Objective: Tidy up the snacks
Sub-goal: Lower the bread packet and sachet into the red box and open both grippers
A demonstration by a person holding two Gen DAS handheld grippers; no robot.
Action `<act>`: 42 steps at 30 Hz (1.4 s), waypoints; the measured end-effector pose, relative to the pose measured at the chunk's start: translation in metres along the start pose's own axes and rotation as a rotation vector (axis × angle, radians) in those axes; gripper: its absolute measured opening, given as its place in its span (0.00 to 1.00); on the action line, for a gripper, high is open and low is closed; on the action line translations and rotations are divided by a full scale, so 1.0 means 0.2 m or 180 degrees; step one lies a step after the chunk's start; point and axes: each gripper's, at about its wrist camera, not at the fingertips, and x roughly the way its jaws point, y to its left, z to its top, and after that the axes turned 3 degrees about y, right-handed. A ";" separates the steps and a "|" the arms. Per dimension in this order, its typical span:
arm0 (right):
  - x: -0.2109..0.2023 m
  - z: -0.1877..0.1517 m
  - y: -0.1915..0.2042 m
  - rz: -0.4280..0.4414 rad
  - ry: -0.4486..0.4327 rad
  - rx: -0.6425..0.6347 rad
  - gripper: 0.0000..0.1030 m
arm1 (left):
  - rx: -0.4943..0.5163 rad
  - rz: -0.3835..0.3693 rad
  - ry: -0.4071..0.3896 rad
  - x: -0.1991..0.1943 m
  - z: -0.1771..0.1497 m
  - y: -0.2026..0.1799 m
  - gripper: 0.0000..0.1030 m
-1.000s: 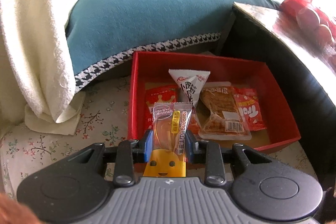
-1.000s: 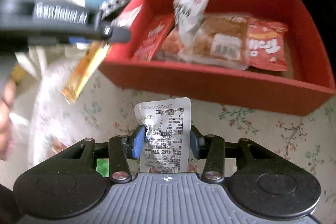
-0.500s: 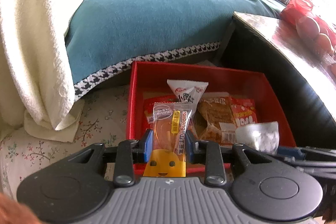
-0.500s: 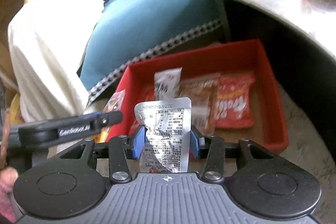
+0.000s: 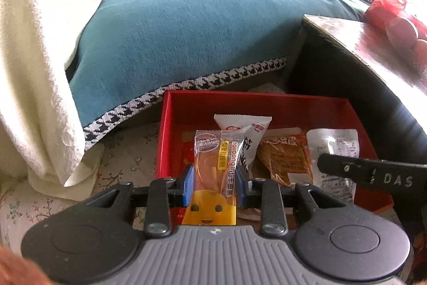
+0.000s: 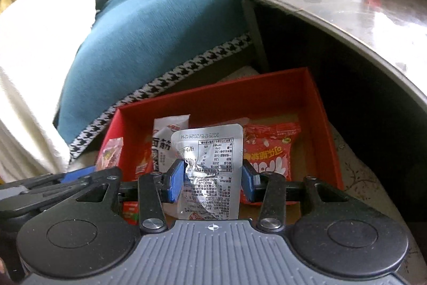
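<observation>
Crinkly plastic film wraps both snacks in hand, so each should be light, soft and a little slippery. Jaws of the left gripper (image 5: pixel 213 187) are closed on the middle of an orange candy packet (image 5: pixel 214 178), poised above the red box's (image 5: pixel 267 99) near left corner. Jaws of the right gripper (image 6: pixel 212 183) are closed on a silver pouch (image 6: pixel 209 172), creased at the pad, above the near edge, where other packets lie inside
</observation>
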 end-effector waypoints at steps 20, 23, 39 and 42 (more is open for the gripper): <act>0.06 -0.01 -0.02 -0.0221 0.0033 -0.0075 0.59 | 0.0050 0.0111 0.0059 0.09 0.02 -0.02 0.45; 0.06 -0.02 -0.01 -0.0226 0.0030 -0.0097 0.63 | 0.0049 0.0090 0.0042 0.08 0.02 -0.02 0.46; -0.01 -0.02 0.05 -0.0279 -0.0044 -0.0262 0.82 | 0.0051 0.0121 -0.0022 -0.01 0.01 -0.01 0.50; -0.03 -0.03 0.07 -0.0264 -0.0059 -0.0280 0.82 | 0.0066 0.0126 -0.0039 -0.04 -0.01 -0.01 0.50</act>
